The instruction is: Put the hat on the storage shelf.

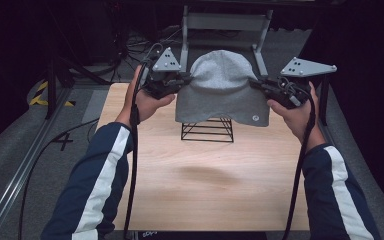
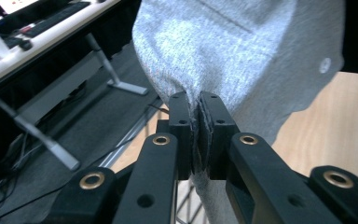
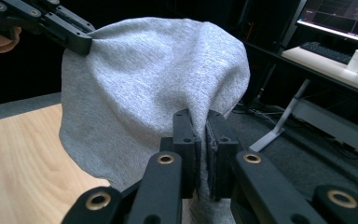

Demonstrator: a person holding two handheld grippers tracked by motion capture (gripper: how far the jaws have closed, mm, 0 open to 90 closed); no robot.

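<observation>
Grip: my left gripper (image 1: 182, 80) and right gripper (image 1: 258, 85) each pinch a side of the grey beanie (image 1: 222, 87), jaws closed on cloth | Place: beanie hangs above the black wire stand (image 1: 207, 130) | Step: I judge lowering level is best | Room: wooden table (image 1: 205, 185) bare in front, edges well apart

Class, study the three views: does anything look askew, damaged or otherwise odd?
Nothing looks damaged or spilled. The grey beanie is pinched at each side by the left gripper and right gripper, held above the black wire stand. Its hem hangs unevenly, lower at the person's right.
</observation>
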